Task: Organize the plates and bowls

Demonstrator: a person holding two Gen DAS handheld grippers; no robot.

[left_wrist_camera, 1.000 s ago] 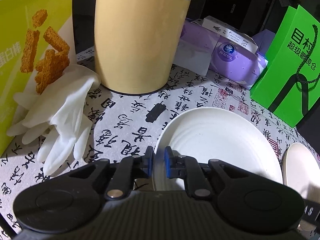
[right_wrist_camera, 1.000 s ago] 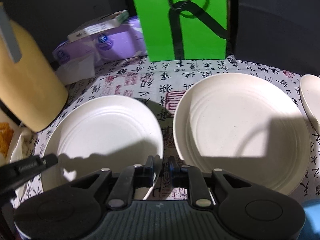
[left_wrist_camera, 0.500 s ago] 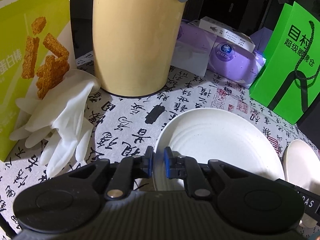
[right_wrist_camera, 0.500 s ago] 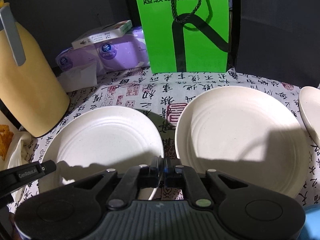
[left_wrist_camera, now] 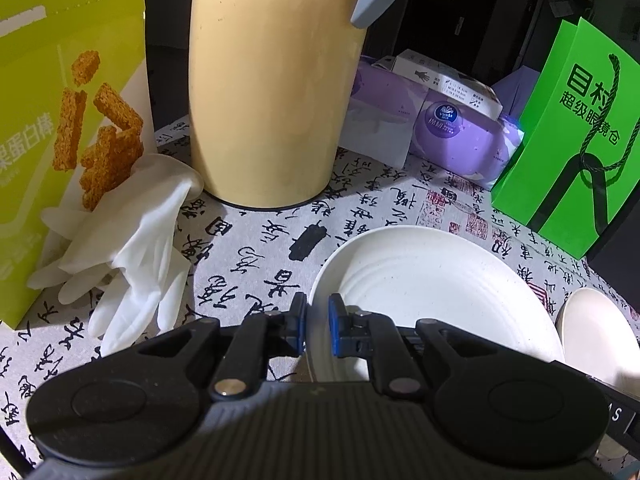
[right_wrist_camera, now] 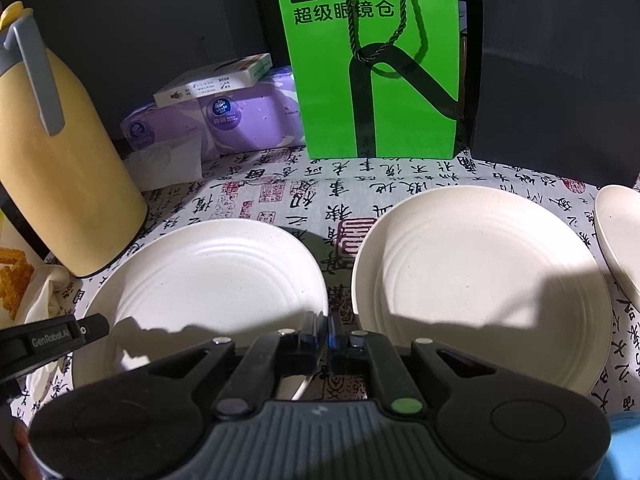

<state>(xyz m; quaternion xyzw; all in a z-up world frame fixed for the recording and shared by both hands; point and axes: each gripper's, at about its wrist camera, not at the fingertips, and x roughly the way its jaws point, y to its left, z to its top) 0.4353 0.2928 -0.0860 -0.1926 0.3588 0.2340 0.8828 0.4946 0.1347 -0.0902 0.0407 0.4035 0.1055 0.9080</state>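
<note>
Harsh light, hard shadows, fisheye-warped edges.

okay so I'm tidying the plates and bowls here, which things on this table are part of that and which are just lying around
Part of the job:
- left plate, its rim pinched by both the left gripper and the right gripper
- right plate
- third dish, at the far right edge

Just lying about:
- yellow thermos
- white gloves
- snack bag
- purple tissue packs
- green paper bag
</note>
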